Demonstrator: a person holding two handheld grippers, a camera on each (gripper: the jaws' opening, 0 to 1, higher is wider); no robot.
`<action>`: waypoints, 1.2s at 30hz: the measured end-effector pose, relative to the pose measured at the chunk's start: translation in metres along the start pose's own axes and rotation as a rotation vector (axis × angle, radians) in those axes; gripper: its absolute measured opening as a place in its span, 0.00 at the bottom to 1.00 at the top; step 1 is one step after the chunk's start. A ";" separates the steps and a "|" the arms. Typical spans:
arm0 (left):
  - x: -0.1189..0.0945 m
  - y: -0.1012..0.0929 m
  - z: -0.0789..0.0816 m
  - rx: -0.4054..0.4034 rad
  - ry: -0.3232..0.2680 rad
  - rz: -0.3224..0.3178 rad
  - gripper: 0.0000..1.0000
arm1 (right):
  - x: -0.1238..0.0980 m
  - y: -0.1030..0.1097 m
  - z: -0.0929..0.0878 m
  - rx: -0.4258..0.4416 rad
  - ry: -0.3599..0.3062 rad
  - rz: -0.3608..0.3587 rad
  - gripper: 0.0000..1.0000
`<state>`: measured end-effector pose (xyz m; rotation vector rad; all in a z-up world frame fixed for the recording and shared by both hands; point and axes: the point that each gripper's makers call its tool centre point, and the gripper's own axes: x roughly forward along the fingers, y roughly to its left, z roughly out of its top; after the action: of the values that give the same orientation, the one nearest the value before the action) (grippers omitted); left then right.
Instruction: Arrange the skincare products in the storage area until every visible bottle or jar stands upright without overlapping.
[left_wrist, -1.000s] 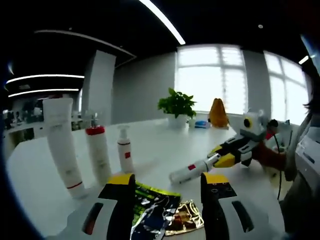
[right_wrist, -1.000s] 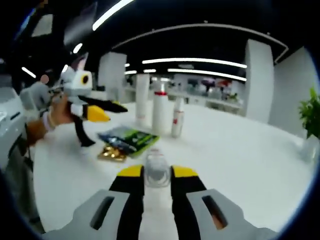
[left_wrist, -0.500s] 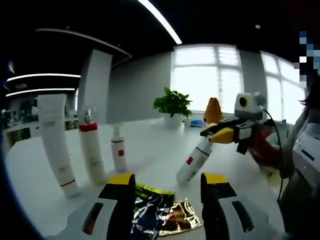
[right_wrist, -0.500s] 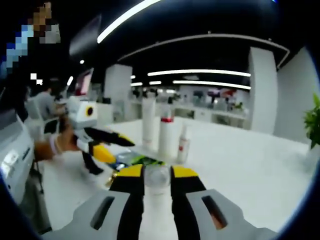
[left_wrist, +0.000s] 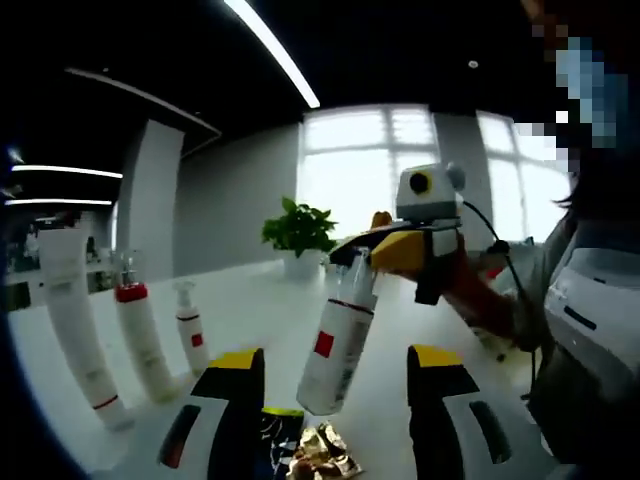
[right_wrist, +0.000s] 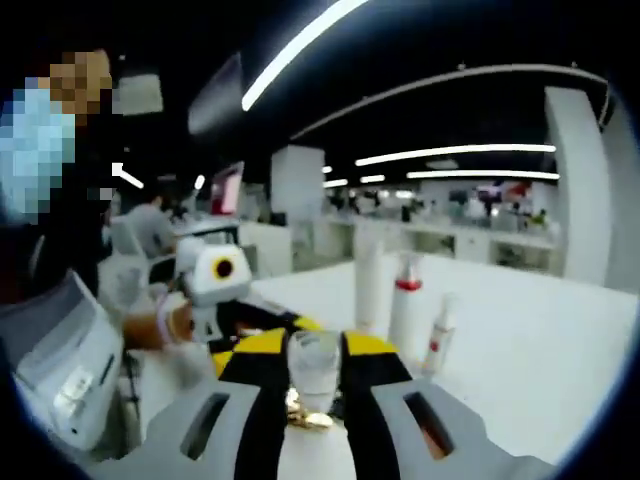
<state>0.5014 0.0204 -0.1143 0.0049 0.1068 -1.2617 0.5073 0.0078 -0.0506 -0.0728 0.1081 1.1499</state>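
Right hand-held gripper (right_wrist: 315, 362) around bottle (left_wrist: 337, 343), label perhaps red.

White table (left_wrist: 250, 300) bears three upright bottles (left_wrist: 140, 340) and foil sachets (left_wrist: 318, 462).

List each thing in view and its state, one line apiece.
Right gripper: shut on held bottle.
Left gripper: open, holding nothing.
Held bottle: lifted off the table, tilted, cap end gripped.
Tall tube: upright.
Red-collared bottle: upright.
Small pump bottle: upright.
Foil sachets: lying flat.
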 end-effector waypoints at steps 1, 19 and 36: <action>0.001 -0.003 0.001 -0.006 -0.002 -0.018 0.64 | 0.002 0.004 0.000 0.005 0.003 0.044 0.18; -0.001 -0.026 -0.005 -0.224 0.017 -0.185 0.44 | 0.003 0.010 0.009 0.283 -0.211 0.388 0.18; -0.003 0.005 -0.014 -0.304 0.067 0.006 0.23 | 0.017 -0.014 -0.006 0.314 -0.342 0.265 0.31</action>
<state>0.5041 0.0257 -0.1282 -0.2149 0.3552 -1.2292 0.5262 0.0169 -0.0589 0.4270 -0.0073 1.3804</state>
